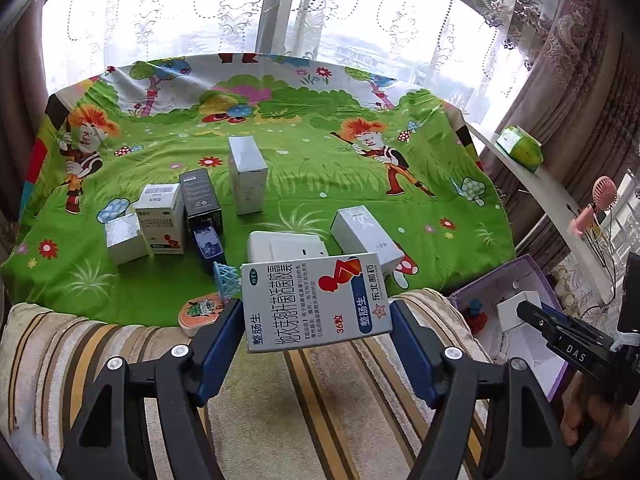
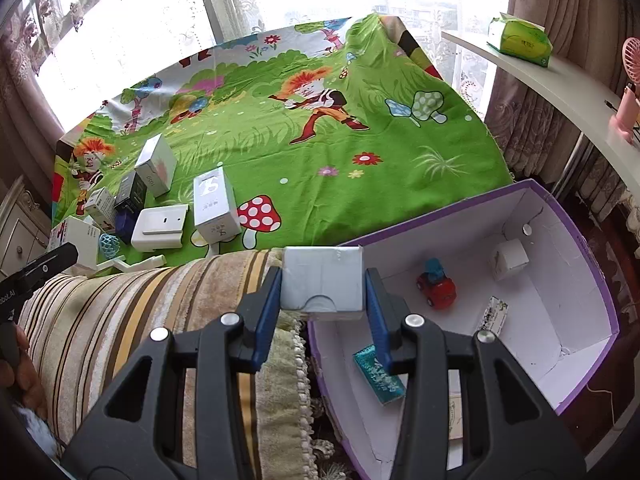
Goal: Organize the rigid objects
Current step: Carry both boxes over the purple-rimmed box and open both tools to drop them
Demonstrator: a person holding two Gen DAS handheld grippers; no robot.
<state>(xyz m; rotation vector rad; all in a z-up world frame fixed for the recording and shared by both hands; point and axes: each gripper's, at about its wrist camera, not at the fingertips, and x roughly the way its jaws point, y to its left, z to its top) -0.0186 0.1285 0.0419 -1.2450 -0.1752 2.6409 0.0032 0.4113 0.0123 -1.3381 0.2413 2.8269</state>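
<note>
Left gripper (image 1: pixel 316 312) jaws pinch a medicine box (image 1: pixel 316 300). Right gripper (image 2: pixel 322 300) jaws pinch a grey carton (image 2: pixel 322 280); purple storage box (image 2: pixel 592 240) at 3 o'clock.

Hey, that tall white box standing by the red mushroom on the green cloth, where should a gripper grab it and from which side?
Probably take the tall white box across its two narrow side walls near the top, coming from above or from the striped cushion side. It stands upright, its right side is open cloth, and the flat white device sits close on its left, so keep that finger high.
</note>
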